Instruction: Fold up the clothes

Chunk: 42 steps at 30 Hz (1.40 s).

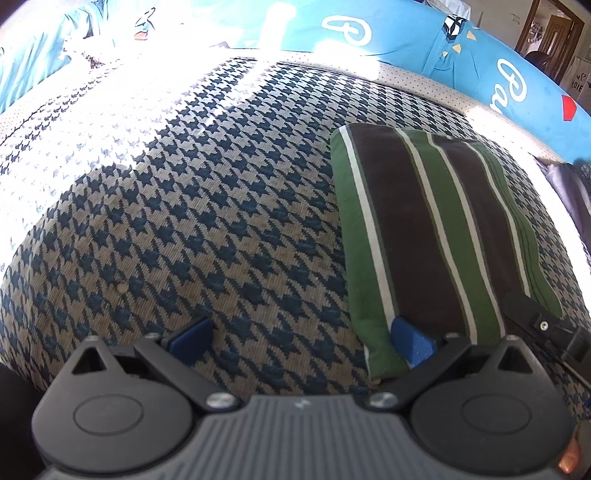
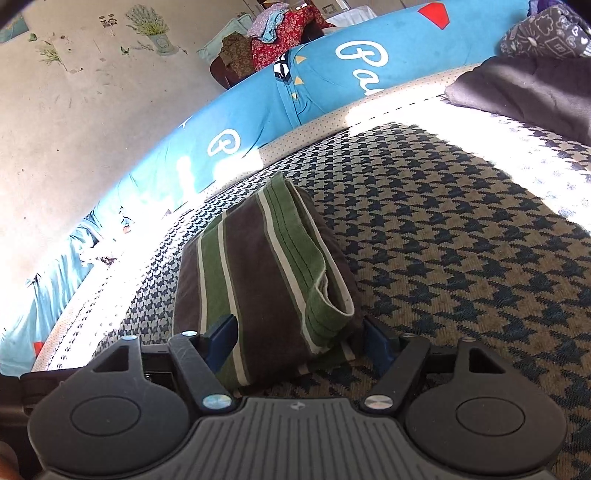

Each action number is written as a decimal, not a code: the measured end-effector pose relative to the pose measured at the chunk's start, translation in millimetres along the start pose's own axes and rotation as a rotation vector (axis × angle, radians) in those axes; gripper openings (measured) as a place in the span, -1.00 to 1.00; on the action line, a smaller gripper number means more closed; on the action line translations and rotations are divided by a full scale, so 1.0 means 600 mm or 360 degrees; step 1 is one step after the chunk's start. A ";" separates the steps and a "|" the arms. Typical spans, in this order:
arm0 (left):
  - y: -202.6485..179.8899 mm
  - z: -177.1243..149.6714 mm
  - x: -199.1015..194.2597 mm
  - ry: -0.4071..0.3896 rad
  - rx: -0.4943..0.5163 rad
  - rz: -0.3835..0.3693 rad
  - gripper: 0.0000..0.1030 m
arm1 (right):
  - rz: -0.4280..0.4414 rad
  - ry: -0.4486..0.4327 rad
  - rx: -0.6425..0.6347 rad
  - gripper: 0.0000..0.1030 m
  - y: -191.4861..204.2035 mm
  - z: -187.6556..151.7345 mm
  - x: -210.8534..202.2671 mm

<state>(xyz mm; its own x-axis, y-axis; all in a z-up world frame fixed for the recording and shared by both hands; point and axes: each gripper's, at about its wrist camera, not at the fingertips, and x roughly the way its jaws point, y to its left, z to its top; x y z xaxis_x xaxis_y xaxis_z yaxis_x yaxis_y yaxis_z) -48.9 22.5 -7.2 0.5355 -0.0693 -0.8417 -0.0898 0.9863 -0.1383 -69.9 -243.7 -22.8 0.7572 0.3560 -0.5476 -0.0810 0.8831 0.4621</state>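
A folded garment with green, brown and white stripes (image 1: 432,229) lies flat on the houndstooth cover (image 1: 207,206). My left gripper (image 1: 301,341) is open; its right blue pad rests at the garment's near left corner and the left pad is over bare cover. In the right wrist view the same garment (image 2: 266,273) lies between the fingers of my right gripper (image 2: 299,343), which is open, with the jaws standing on either side of its near end. The right gripper's finger (image 1: 535,321) shows at the garment's right corner in the left wrist view.
A long blue pillow with white lettering (image 2: 332,74) runs along the far edge. A dark grey garment (image 2: 524,92) lies at the far right, and a pile of coloured clothes (image 2: 280,33) sits behind the pillow. Bright sunlight washes out part of the cover (image 1: 110,92).
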 end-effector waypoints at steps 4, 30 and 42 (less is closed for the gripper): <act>0.007 0.000 -0.001 -0.0006 0.0006 0.0001 1.00 | -0.0030 -0.0023 0.0017 0.01 0.003 0.000 0.005; -0.096 -0.002 0.015 0.0083 0.0271 -0.0225 1.00 | -0.0261 -0.0212 0.0355 -0.64 -0.093 0.076 -0.084; -0.037 0.055 0.010 0.0042 0.0065 -0.0333 1.00 | -0.0092 -0.0033 0.0486 -0.39 -0.096 0.045 -0.099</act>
<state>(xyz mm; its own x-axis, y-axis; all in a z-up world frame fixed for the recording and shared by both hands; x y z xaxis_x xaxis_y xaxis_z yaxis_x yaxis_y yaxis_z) -16.0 5.1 7.6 0.5169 -0.2767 -0.8101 0.0557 0.9552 -0.2907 -92.8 -324.0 1.9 0.7680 0.2989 -0.5664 0.1586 0.7681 0.6203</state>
